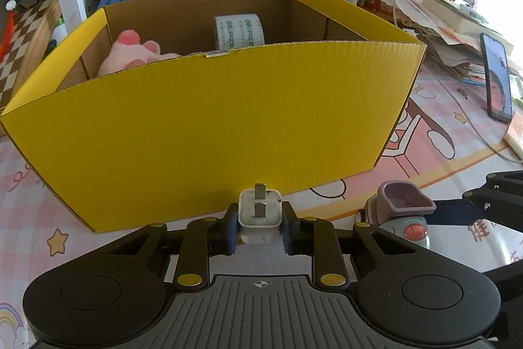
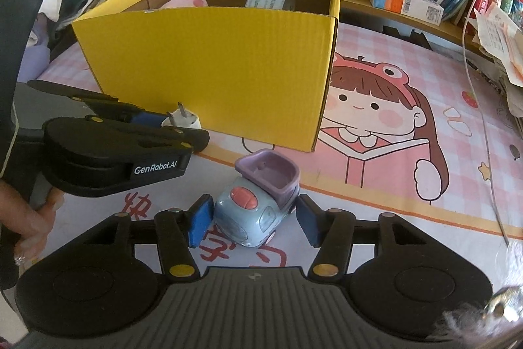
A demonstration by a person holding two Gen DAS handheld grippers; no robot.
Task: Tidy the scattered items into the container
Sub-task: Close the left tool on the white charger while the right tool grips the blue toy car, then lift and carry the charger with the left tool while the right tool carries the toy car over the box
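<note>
Left gripper (image 1: 260, 226) clenched on a white square plastic plug adapter (image 1: 260, 213) with prongs up, open yellow corrugated cardboard box (image 1: 209, 133) at twelve o'clock, right gripper (image 2: 251, 223) spread, straddling a blue-grey toy truck with purple bucket (image 2: 258, 201) on the pink cartoon mat (image 2: 392, 107), pink plush (image 1: 130, 53) and tape roll (image 1: 238, 31) inside the box.

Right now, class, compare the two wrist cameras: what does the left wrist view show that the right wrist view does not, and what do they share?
Only the left wrist view shows the phone propped upright on the right, and the white plug end-on, pinched between the left gripper pads.

Only the right wrist view shows a hand holding the left gripper's handle, and the right gripper open around the toy car.

Both show the yellow box holding a pink plush and a tape roll, the bookshelf behind, and the pink cartoon mat.
</note>
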